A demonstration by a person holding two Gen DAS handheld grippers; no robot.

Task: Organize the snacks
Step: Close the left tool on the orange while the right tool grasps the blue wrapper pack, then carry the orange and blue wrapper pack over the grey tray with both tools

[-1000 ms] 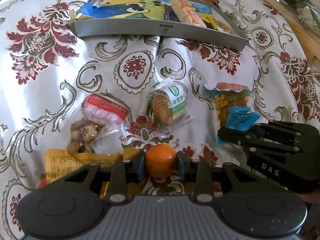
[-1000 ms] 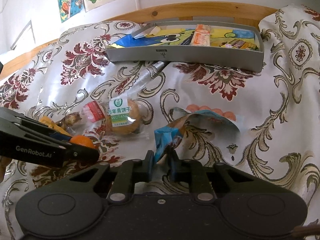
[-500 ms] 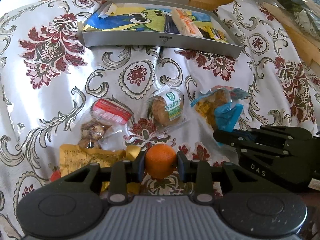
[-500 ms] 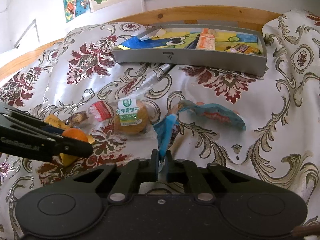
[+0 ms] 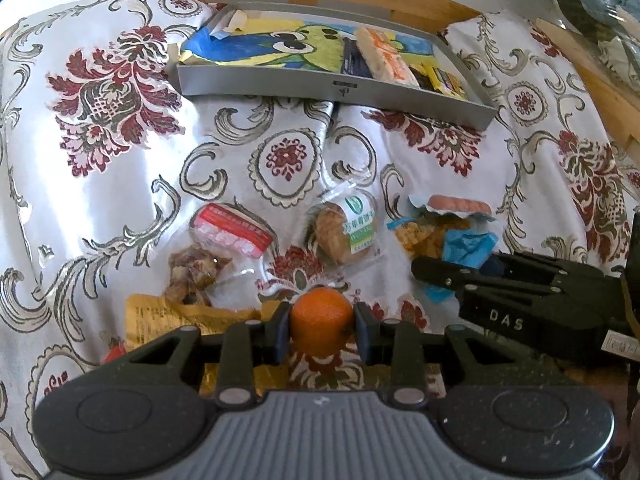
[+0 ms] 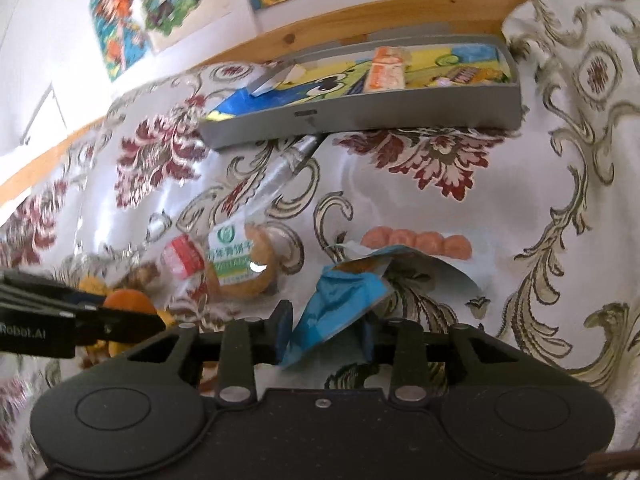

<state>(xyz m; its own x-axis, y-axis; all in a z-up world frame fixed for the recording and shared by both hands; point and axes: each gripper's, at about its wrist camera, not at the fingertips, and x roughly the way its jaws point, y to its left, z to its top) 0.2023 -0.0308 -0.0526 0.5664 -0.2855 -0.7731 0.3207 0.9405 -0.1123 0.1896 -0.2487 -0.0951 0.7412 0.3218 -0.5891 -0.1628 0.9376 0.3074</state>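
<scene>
A small orange sits clamped between the fingers of my left gripper, low over the flowered cloth; the same orange shows at the left in the right wrist view. My right gripper stands open, its fingers spread on either side of the blue end of a torn blue snack packet. That packet lies on the cloth just ahead of the right gripper's tips. A grey tray holding several snacks stands at the back by the wooden rail.
On the cloth between the grippers lie a round biscuit in clear wrap, a red-labelled packet of brown pieces and a yellow packet. A wooden rail and a wall with pictures stand behind the tray.
My right gripper's fingers have spread apart and the blue packet, lifted half a second ago, lies on the cloth again. Both grippers have pulled back a little; the left still holds the orange.
</scene>
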